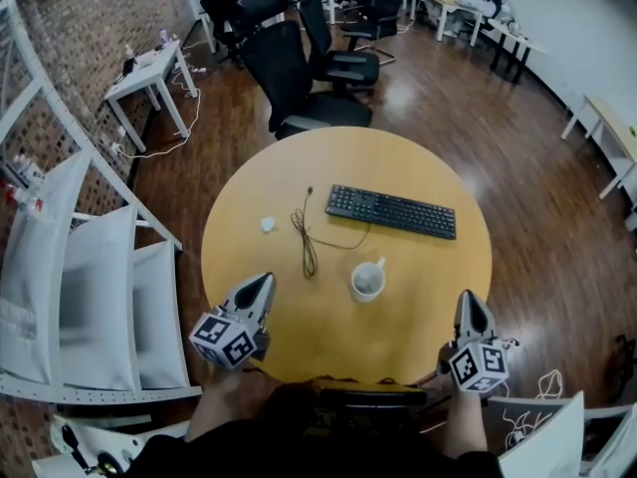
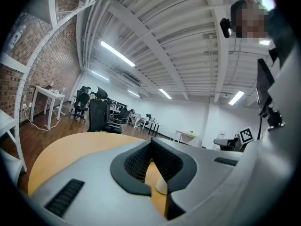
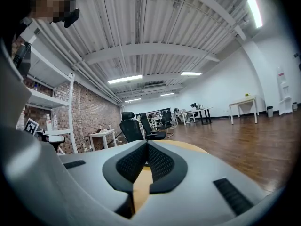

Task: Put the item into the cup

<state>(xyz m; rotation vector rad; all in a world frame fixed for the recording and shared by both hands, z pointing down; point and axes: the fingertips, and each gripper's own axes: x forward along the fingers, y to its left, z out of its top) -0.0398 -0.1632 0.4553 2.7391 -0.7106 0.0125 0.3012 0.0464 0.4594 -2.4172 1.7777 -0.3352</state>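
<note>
On the round yellow table (image 1: 423,312) a white cup (image 1: 367,281) stands upright, near the front middle. A small white crumpled item (image 1: 267,224) lies to the cup's left and farther back, beside a black cable (image 1: 307,239). My left gripper (image 1: 263,283) hovers over the table's front left, its jaws shut with nothing between them. In the left gripper view the tips (image 2: 151,143) meet and a sliver of the cup (image 2: 161,186) shows below them. My right gripper (image 1: 471,300) sits at the front right edge, also shut and empty (image 3: 146,144).
A black keyboard (image 1: 390,210) lies behind the cup. Black office chairs (image 1: 299,78) stand beyond the table's far edge. White shelving (image 1: 90,297) runs along the left and a white desk (image 1: 149,73) stands by the brick wall.
</note>
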